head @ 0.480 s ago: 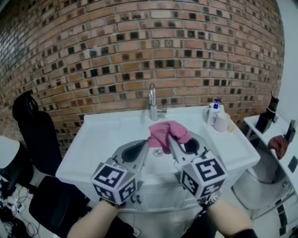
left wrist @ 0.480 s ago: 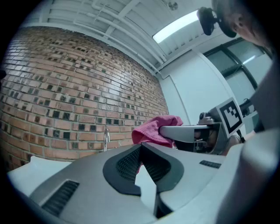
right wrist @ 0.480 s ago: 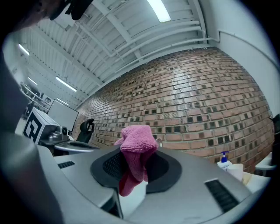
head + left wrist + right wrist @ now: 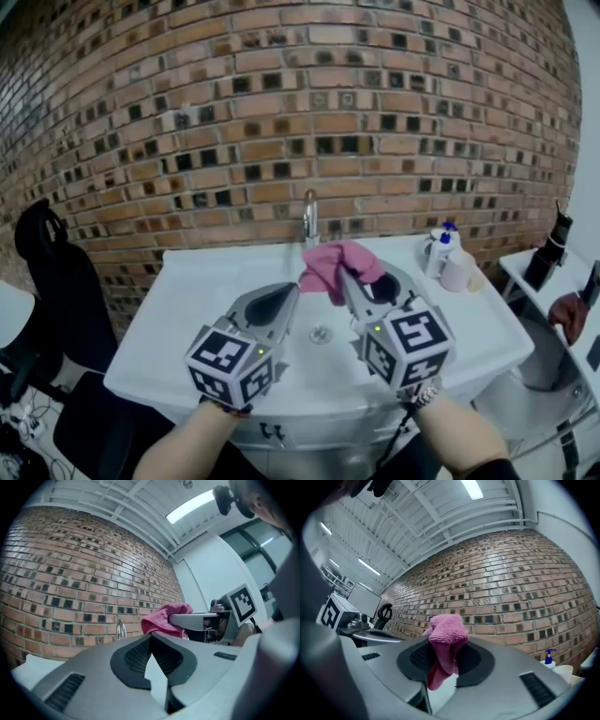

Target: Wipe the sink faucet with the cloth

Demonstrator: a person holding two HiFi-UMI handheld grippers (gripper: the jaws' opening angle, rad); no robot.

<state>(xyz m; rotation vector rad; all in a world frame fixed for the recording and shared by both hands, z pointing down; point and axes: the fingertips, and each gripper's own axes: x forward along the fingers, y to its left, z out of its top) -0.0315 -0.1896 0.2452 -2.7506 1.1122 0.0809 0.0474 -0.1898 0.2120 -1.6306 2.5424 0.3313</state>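
A pink terry cloth (image 4: pixel 335 263) is gripped by the right gripper (image 4: pixel 364 282), and in the right gripper view the 2 black-padded grey jaws are seen pressed on it from both sides: a bunched fold stands up above the pads and a darker end hangs down between them. The left gripper (image 4: pixel 284 294) is closed and holds nothing; in the left gripper view its 2 jaws are seen meeting at the tip with no thing between them. In the head view both grippers are held side by side over the white rectangular sink (image 4: pixel 197 300), the left one at the left, and each carries a cube with black and white square markers at its rear end. The cloth is held in the air above the basin, in front of the chrome sink faucet (image 4: pixel 309 221) and a little to the right of it. In the left gripper view a narrow gap is seen between the cloth and the faucet, so they are near but apart. The faucet stands upright at the back edge of the sink, against the red-brown brick wall (image 4: pixel 281 112). A round metal drain (image 4: pixel 321 334) is seen in the bottom of the basin, between the 2 grippers. At the back right corner of the sink a white pump bottle with a blue top (image 4: pixel 440 247) is placed, and a white cylindrical thing (image 4: pixel 457 272) is just beside it. A black chair (image 4: pixel 56 272) is seen at the left of the sink.
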